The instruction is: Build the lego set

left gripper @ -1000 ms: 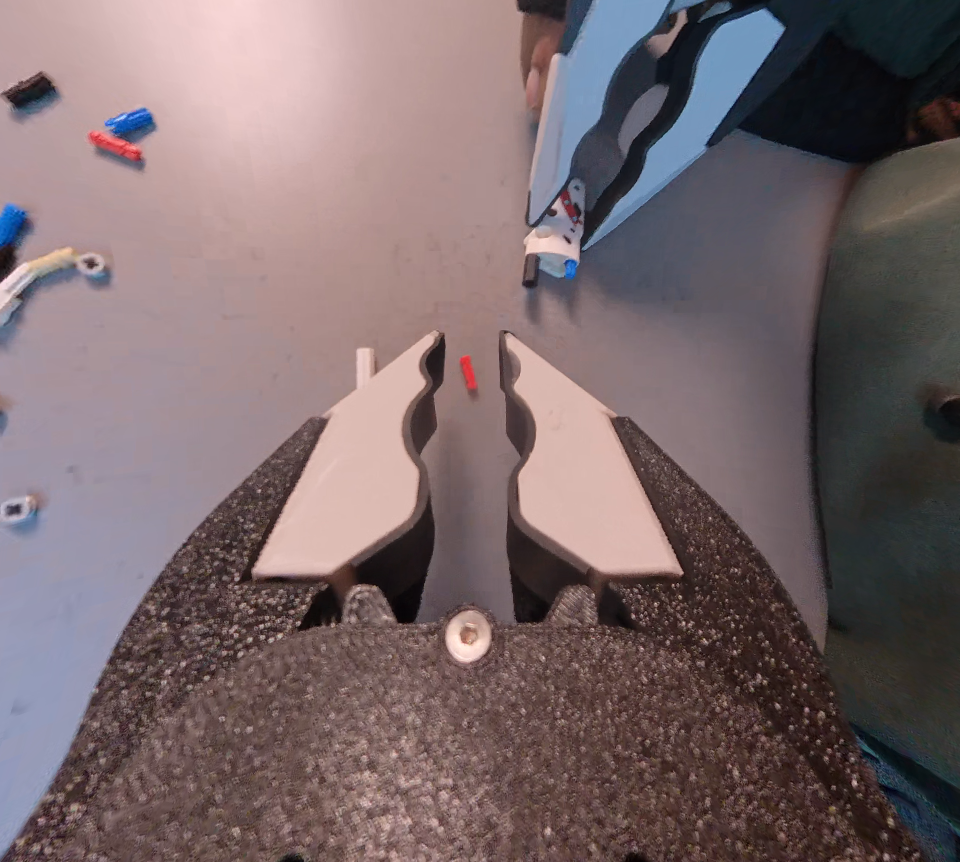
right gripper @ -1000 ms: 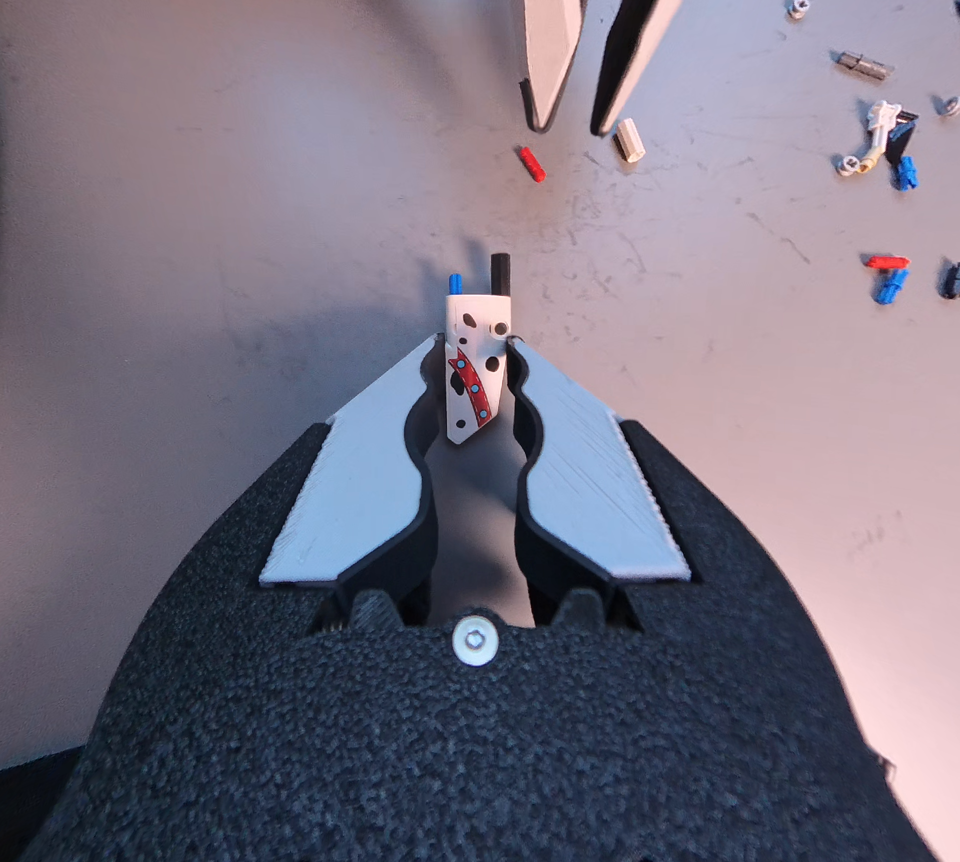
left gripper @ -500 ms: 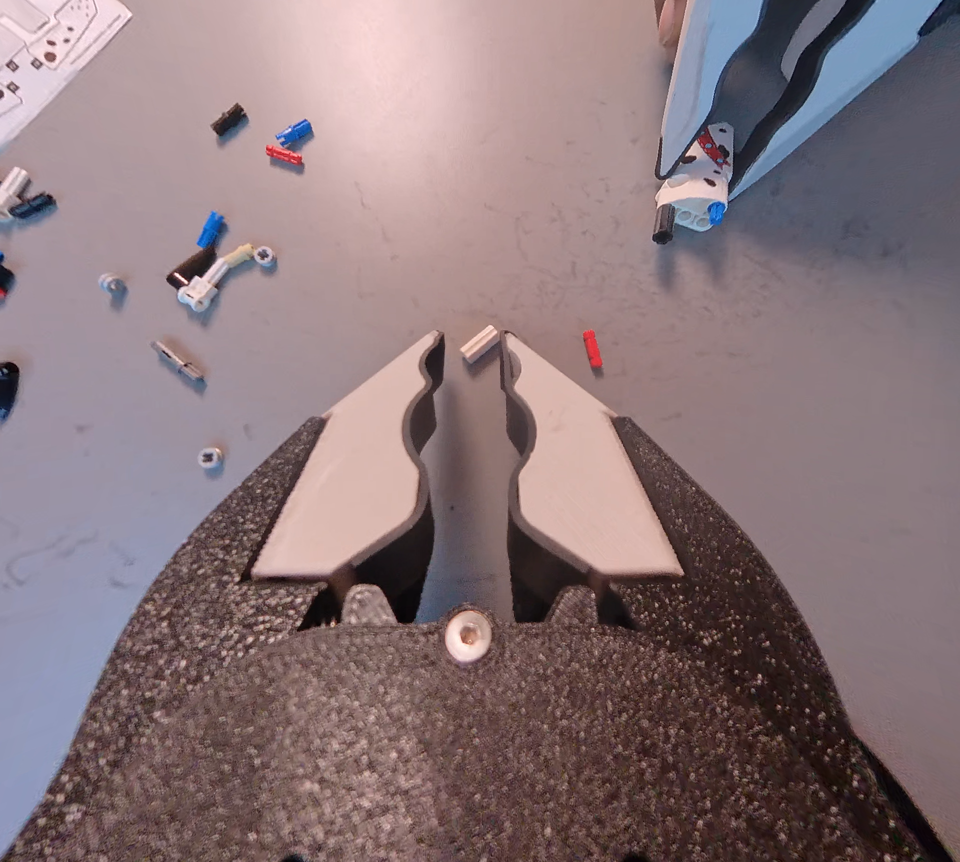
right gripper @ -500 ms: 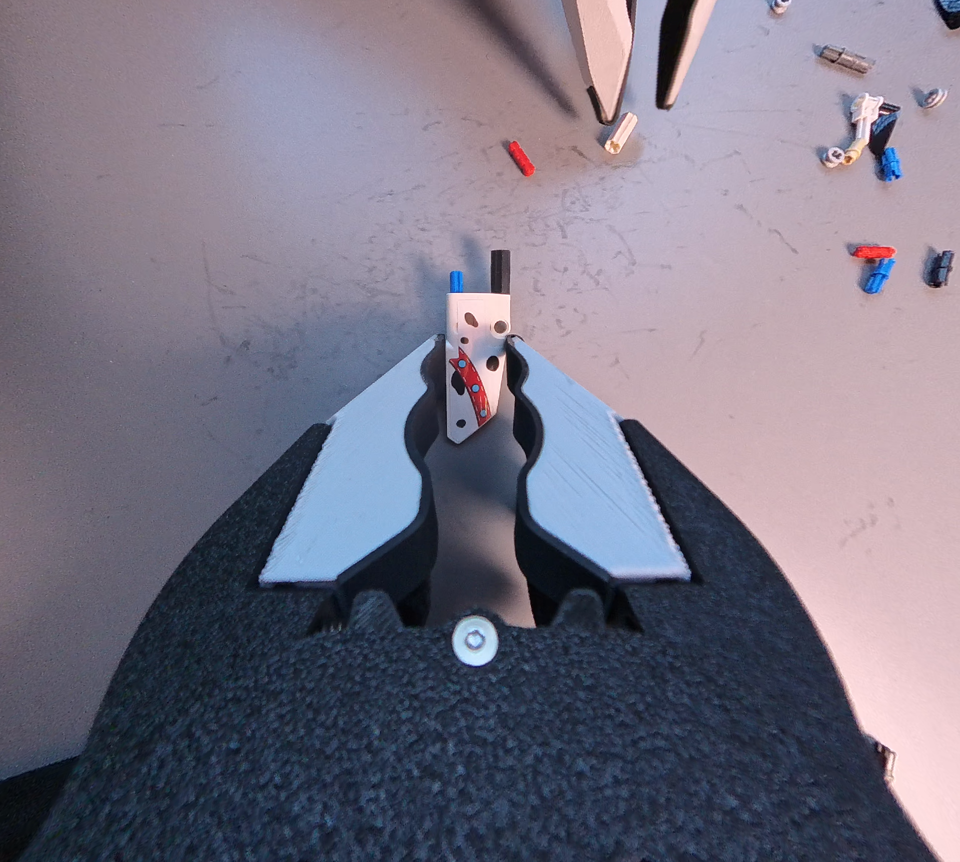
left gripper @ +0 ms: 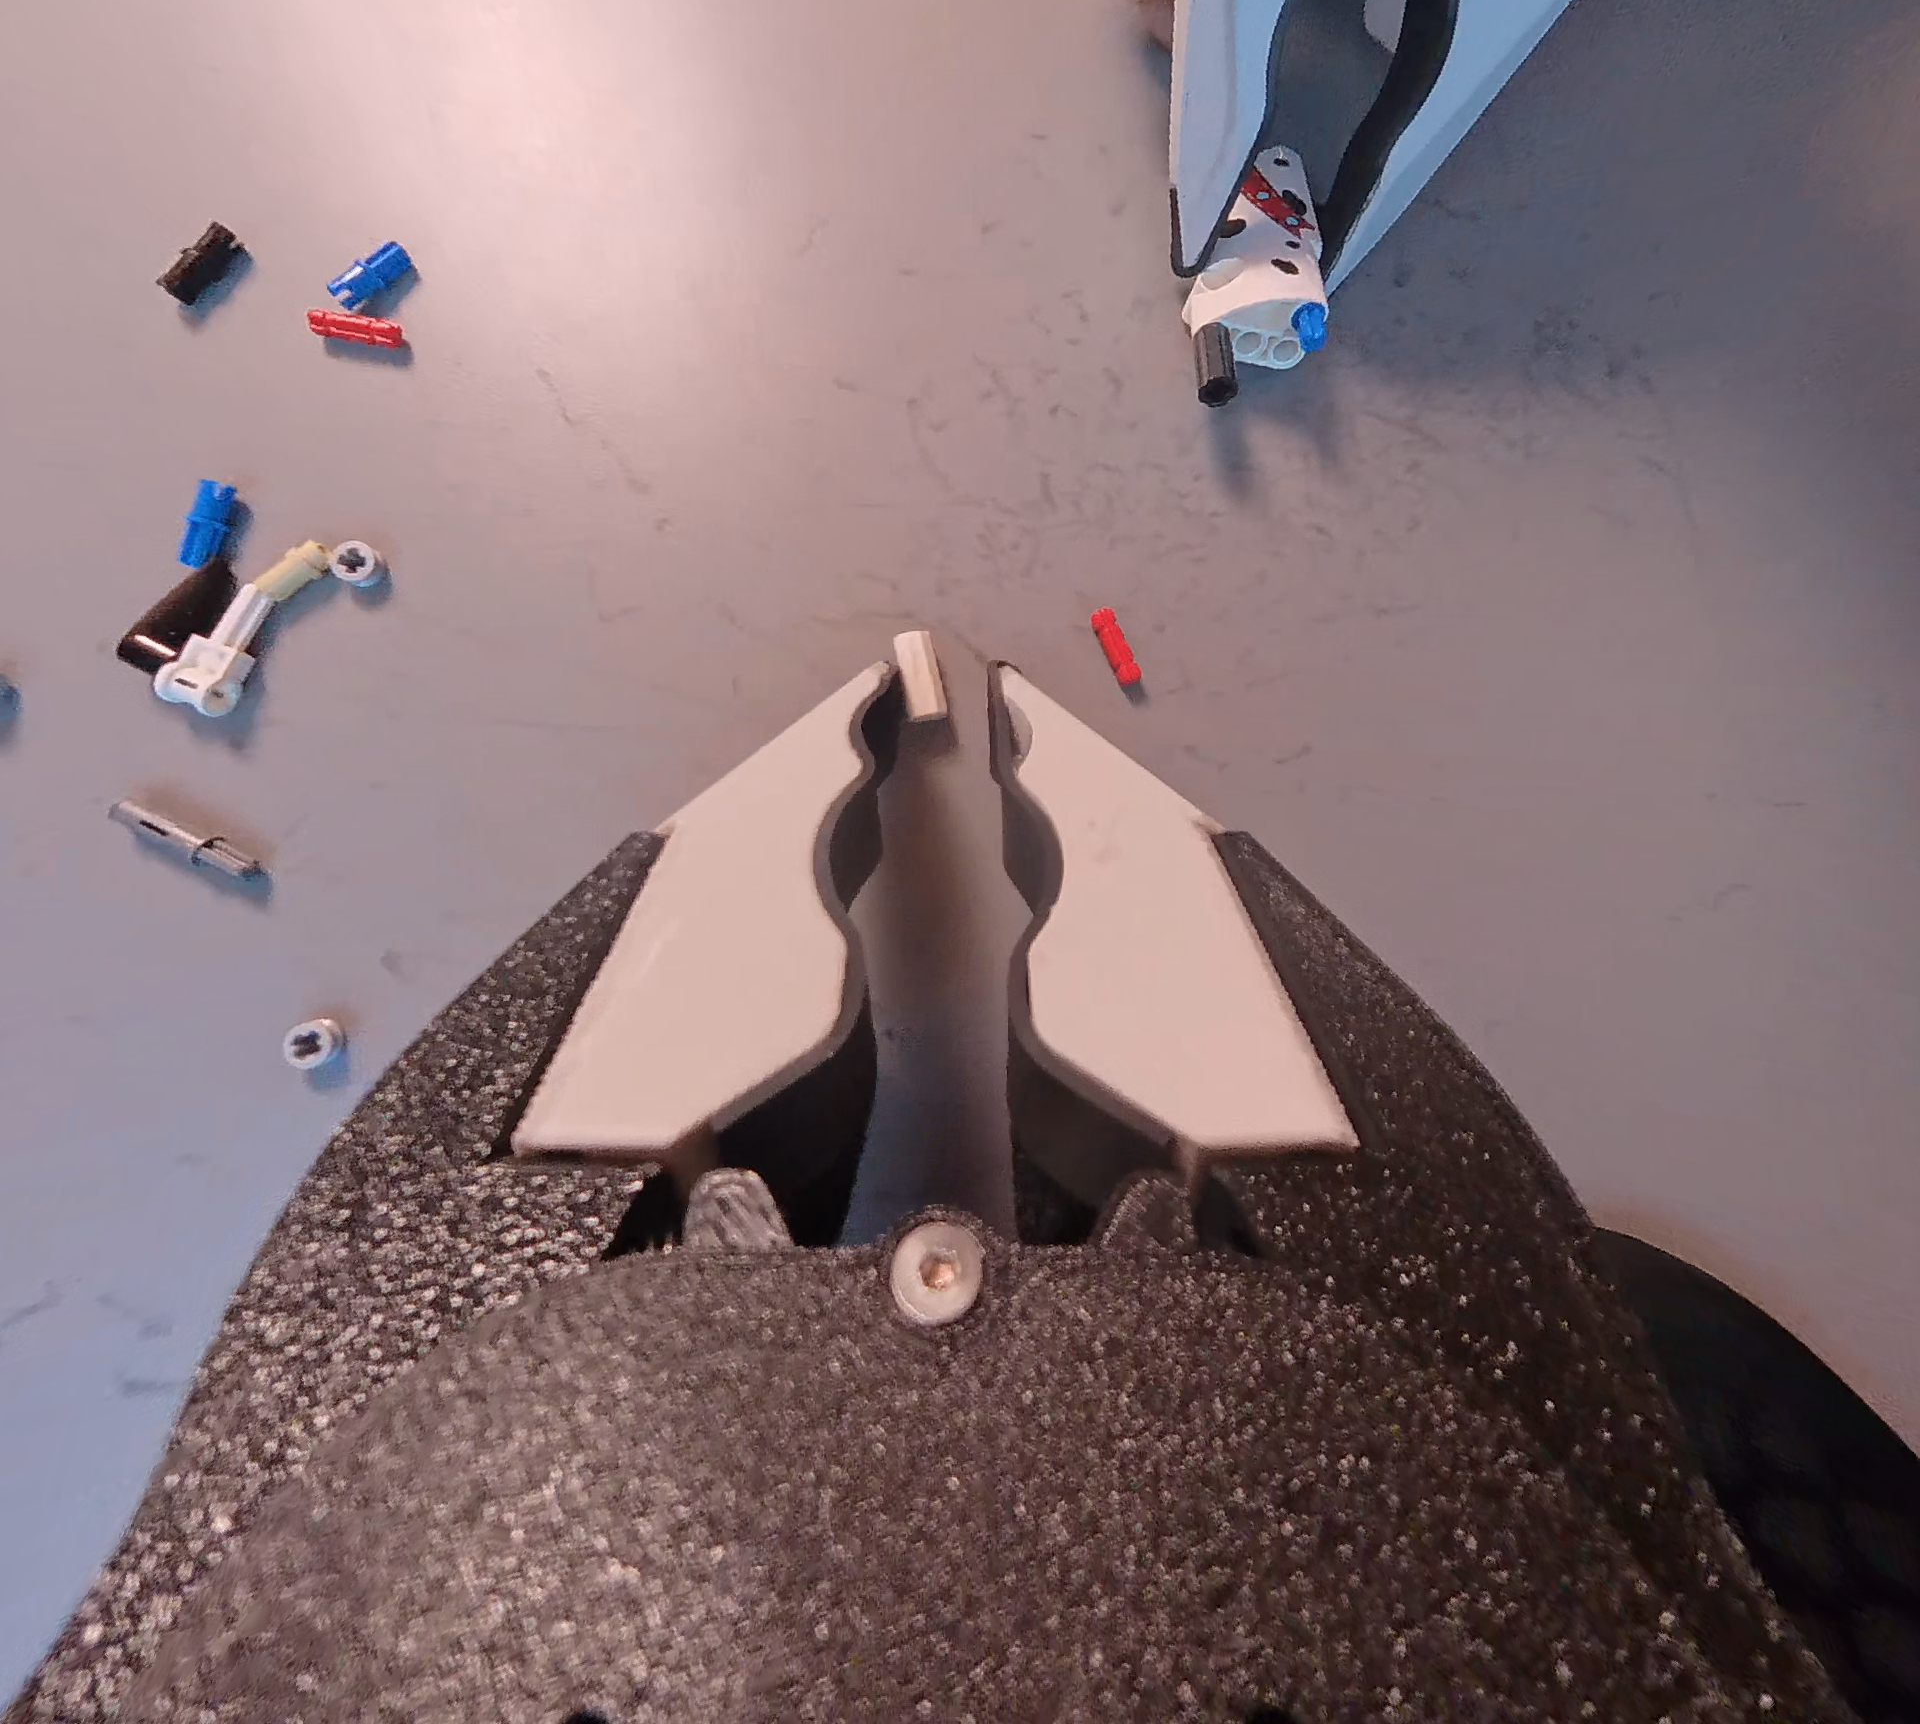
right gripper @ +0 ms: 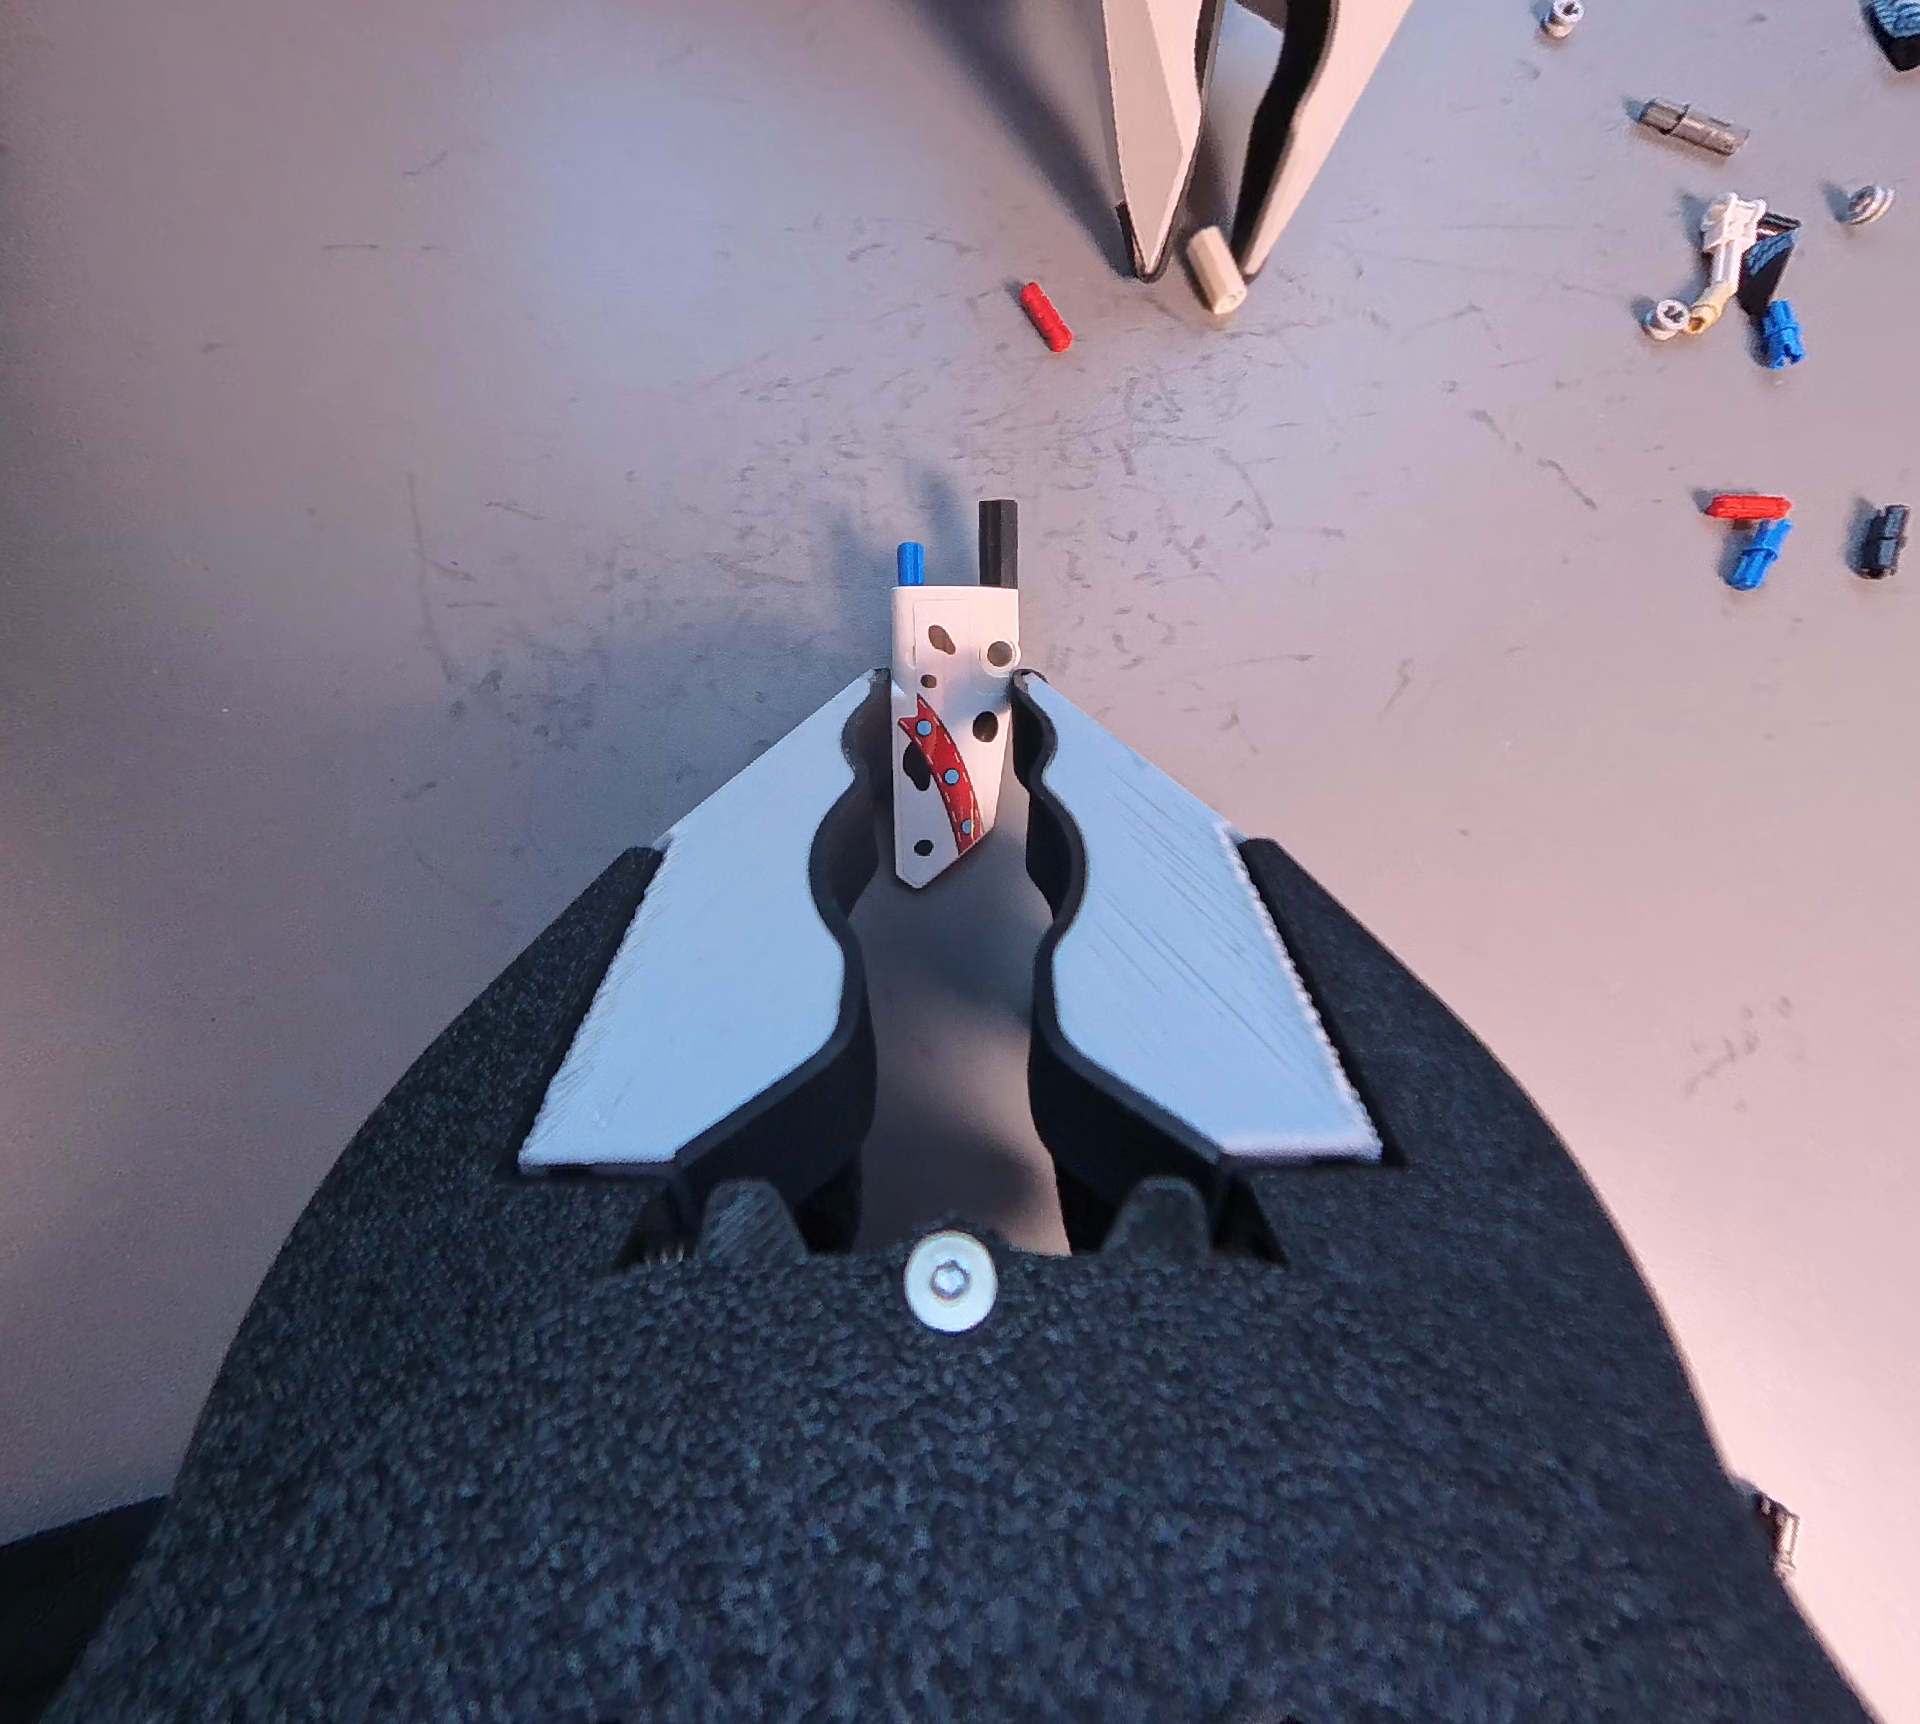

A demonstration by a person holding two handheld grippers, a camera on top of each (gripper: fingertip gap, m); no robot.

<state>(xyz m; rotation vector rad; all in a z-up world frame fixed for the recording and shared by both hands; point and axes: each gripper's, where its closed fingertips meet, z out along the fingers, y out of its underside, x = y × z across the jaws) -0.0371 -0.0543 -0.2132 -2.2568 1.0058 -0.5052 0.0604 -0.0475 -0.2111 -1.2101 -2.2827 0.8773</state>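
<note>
The grey desk carries scattered loose pieces. The right gripper is clamped on a white spotted lego piece, held above the desk. The left gripper is lowered with jaws narrowly apart around a small beige pin, not gripped. A red pin lies just beside.

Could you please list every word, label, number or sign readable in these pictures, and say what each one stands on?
None: no writing shows in either view.
The white spotted lego panel in the right gripper bears only black spots and a red band, not text.
</note>
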